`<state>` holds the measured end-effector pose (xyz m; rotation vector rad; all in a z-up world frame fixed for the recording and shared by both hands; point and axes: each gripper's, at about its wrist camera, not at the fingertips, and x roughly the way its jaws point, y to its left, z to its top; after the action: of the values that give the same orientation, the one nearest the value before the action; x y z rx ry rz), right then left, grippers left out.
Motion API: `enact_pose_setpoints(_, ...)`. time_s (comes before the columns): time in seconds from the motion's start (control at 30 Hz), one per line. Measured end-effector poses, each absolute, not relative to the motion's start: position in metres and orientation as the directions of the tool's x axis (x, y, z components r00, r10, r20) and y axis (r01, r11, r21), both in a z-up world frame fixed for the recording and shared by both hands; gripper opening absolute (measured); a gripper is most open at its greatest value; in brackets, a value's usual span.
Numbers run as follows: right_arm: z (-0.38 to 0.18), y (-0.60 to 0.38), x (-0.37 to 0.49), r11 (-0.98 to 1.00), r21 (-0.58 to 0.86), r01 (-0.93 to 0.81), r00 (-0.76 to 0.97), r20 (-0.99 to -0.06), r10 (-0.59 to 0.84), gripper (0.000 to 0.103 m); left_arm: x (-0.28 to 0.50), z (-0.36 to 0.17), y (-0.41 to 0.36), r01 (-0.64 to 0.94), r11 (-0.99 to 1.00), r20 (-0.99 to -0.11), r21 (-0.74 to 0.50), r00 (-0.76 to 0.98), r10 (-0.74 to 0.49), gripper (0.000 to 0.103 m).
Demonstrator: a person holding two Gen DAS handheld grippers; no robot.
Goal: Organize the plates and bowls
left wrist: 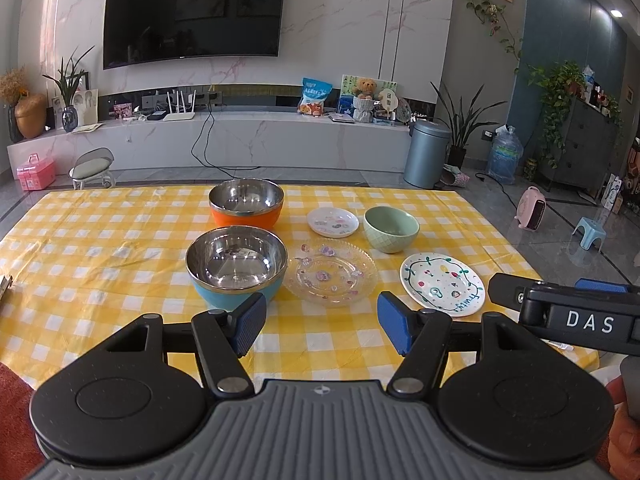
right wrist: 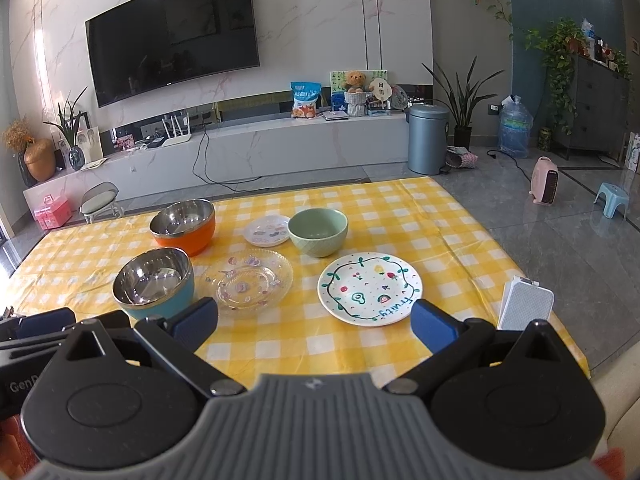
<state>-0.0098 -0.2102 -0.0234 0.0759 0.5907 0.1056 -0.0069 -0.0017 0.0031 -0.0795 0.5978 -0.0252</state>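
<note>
Left gripper spread wide at bottom centre of its view, blue pads apart, grasping nothing, poised above the near edge of the yellow checked tablecloth. Just beyond the left pad, the blue steel-lined bowl; directly behind it, toward frame centre, the orange steel-lined bowl. Right of the blue bowl, nearly touching, the clear glass plate. Above that, the small white plate, with the green bowl beside it to the right. Lower right, the white "fruity" plate, partly behind the other tool.

Right gripper likewise released and empty, jaws wide at bottom centre of its view, the "fruity" plate just beyond and between the pads. At right, near the table edge, a white patterned box.
</note>
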Motion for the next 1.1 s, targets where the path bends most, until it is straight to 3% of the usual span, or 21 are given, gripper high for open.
enact_pose_setpoints(0.5,-0.029,-0.186,0.013,0.982,0.087,-0.165,0.810,-0.556,0.185,0.100,0.017,0.001,0.021,-0.014,0.996,-0.628,-0.085,0.777,-0.043,0.079)
enact_pose_setpoints(0.73,-0.029,-0.161,0.055,0.971,0.093,-0.220,0.780,-0.581,0.232,0.100,0.053,0.005,0.067,-0.077,0.987,-0.676,-0.138,0.736,-0.037,0.079)
enact_pose_setpoints(0.83,-0.032,-0.142,0.079,0.960,0.121,-0.252,0.750,-0.602,0.273,0.099,0.073,0.002,0.093,-0.127,0.966,-0.691,-0.224,0.720,-0.066,0.077)
enact_pose_setpoints(0.93,-0.039,-0.121,0.103,0.948,0.140,-0.285,0.713,-0.630,0.307,0.087,0.093,-0.004,0.116,-0.179,0.938,-0.707,-0.297,0.701,-0.090,0.075)
enact_pose_setpoints(1.03,-0.049,-0.099,0.127,0.941,0.151,-0.303,0.682,-0.655,0.325,0.082,0.113,-0.015,0.131,-0.223,0.923,-0.724,-0.313,0.685,-0.080,0.060)
enact_pose_setpoints(1.1,-0.057,-0.087,0.142,0.937,0.159,-0.310,0.659,-0.674,0.333,0.070,0.125,-0.024,0.138,-0.238,0.922,-0.734,-0.305,0.675,-0.069,0.056)
